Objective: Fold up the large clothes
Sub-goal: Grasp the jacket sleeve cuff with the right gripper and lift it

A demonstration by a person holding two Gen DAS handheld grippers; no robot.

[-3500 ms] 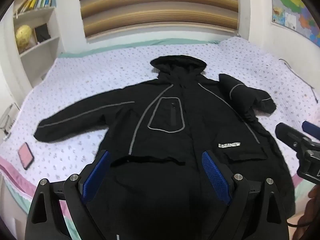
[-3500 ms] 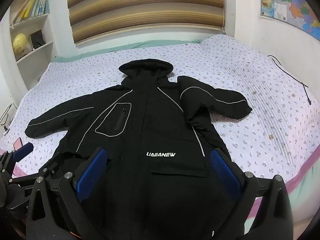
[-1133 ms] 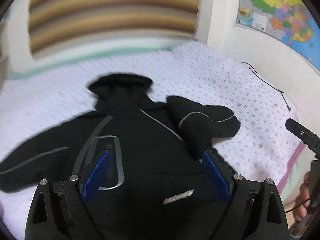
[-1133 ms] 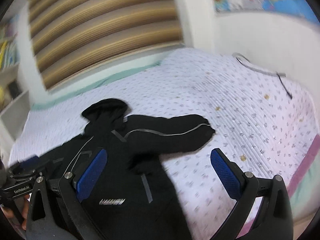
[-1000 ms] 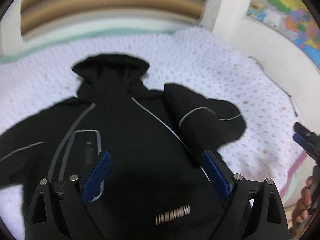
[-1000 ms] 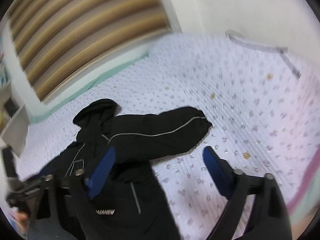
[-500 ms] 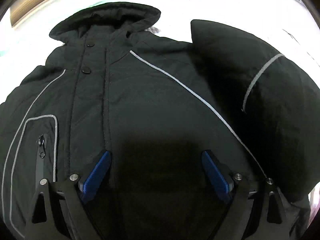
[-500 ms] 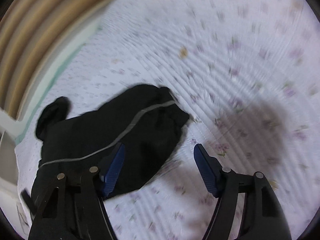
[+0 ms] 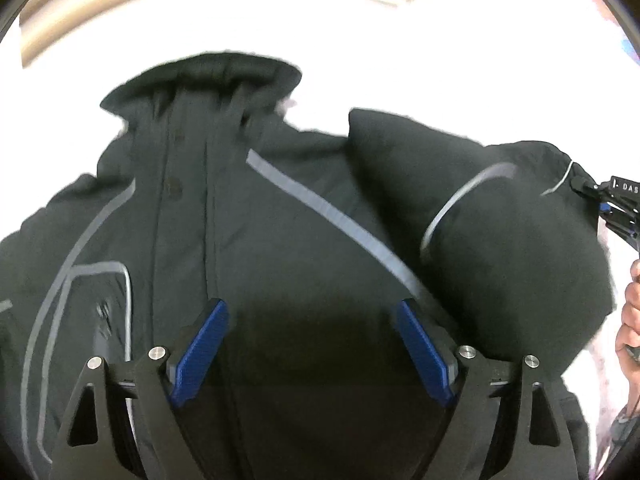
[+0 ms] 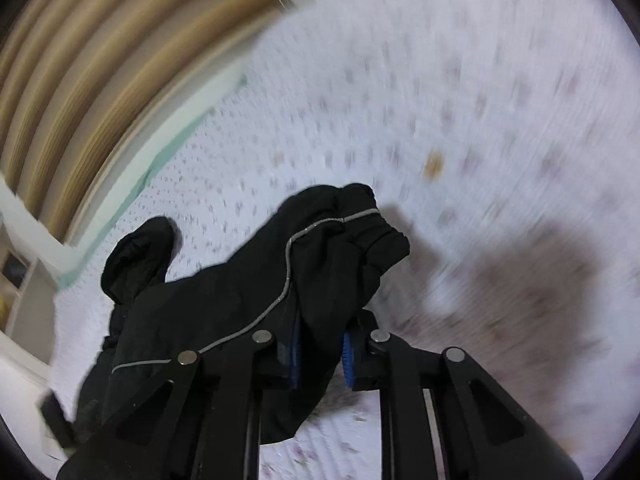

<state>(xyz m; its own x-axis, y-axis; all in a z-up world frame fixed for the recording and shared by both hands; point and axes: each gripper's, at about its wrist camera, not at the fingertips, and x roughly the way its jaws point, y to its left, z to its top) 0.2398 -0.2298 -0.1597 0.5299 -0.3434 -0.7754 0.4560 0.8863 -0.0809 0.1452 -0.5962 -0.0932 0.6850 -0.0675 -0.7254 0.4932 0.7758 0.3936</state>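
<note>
A black hooded jacket [image 9: 280,248] with grey piping lies front up on the bed and fills the left wrist view. My left gripper [image 9: 312,344] is open, low over the jacket's chest, holding nothing. The jacket's right sleeve [image 9: 500,240] lies bunched at the right. In the right wrist view my right gripper [image 10: 320,352] is shut on that sleeve [image 10: 320,264] just behind its cuff [image 10: 372,224]. The right gripper also shows at the right edge of the left wrist view [image 9: 616,200].
The bed has a white sheet with a small flower print [image 10: 480,120]. A striped wooden headboard [image 10: 100,60] stands behind it, and a shelf [image 10: 16,280] at the far left. A hand [image 9: 630,320] shows at the right edge.
My right gripper has closed on the sleeve near its cuff; half a second ago it was open above it. My left gripper has stayed open low over the chest, shifting slightly.
</note>
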